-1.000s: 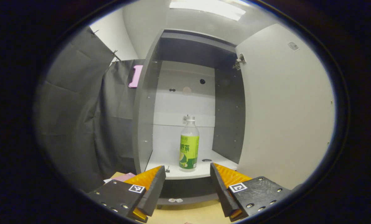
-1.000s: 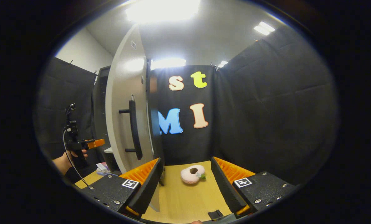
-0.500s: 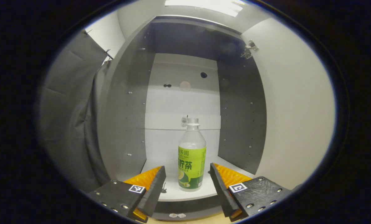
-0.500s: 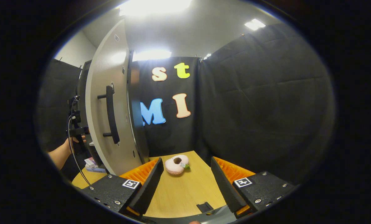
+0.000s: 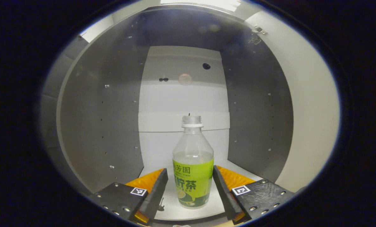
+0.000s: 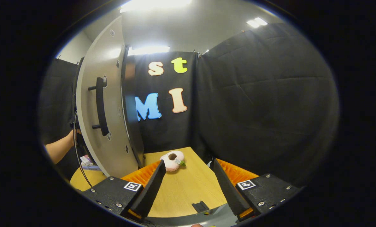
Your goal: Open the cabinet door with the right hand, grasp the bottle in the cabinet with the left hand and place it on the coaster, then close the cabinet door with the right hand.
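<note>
I've pushed my left gripper (image 5: 190,189) well into the cabinet (image 5: 112,104) over the last second; its grey side walls now wrap around the left gripper view, where before I still saw booth cloth beside it. That puts me at the grasp step, I judge. The door (image 6: 93,104) stands wide open, and in the right gripper view it has slid leftward as my right gripper (image 6: 188,186) swung away over the table (image 6: 181,189), jaws spread and holding nothing. The bottle (image 5: 193,167) stands upright on the white shelf (image 5: 169,205), now between my left fingers, which are spread with narrow gaps either side, not yet pressing. A second ago it stood well beyond the tips.
</note>
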A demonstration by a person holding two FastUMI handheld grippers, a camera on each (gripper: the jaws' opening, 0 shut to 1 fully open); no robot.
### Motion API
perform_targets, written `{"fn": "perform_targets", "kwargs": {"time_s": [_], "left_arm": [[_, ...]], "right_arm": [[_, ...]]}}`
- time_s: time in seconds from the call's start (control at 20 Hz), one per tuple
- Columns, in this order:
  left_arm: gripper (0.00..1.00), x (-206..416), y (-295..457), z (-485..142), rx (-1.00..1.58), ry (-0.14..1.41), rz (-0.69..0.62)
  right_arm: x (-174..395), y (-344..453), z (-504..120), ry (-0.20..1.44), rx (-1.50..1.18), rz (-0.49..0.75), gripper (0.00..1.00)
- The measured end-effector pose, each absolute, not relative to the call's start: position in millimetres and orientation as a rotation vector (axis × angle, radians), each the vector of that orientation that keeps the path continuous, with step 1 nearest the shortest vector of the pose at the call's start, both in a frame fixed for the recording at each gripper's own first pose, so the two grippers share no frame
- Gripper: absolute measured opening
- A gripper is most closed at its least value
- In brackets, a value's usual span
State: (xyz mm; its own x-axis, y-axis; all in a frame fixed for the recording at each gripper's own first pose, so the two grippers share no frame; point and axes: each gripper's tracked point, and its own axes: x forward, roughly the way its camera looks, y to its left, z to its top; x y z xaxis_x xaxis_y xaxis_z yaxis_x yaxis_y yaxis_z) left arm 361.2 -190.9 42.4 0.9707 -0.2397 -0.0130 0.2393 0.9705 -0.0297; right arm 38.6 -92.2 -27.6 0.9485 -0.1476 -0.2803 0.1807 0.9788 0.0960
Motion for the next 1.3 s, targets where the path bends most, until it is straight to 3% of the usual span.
{"fn": "perform_targets", "kwargs": {"time_s": [0.15, 0.9, 0.95, 1.1, 1.2, 1.3], "left_arm": [[0.67, 364.2, -187.2, 42.2, -0.013, 0.027, -0.202], [0.66, 252.7, -128.3, 74.1, -0.061, -0.048, -0.119], [0.71, 242.5, -121.4, 75.1, -0.064, -0.055, -0.118], [0.62, 215.3, -101.2, 76.0, -0.062, -0.078, -0.117], [0.66, 197.5, -89.5, 70.3, -0.051, -0.076, -0.122], [0.63, 178.8, -78.3, 65.7, -0.034, -0.081, -0.125]], "right_arm": [[44.2, -96.6, -30.8, 0.280, 0.136, -0.150, 0.94], [78.9, -78.5, -53.2, 0.280, 0.152, 0.055, 0.94], [75.7, -74.4, -53.8, 0.284, 0.151, 0.059, 0.94], [67.9, -62.3, -51.0, 0.268, 0.171, 0.051, 0.94], [59.3, -52.6, -50.3, 0.270, 0.193, 0.057, 0.95], [51.5, -48.3, -48.3, 0.268, 0.192, 0.056, 0.94]]}}
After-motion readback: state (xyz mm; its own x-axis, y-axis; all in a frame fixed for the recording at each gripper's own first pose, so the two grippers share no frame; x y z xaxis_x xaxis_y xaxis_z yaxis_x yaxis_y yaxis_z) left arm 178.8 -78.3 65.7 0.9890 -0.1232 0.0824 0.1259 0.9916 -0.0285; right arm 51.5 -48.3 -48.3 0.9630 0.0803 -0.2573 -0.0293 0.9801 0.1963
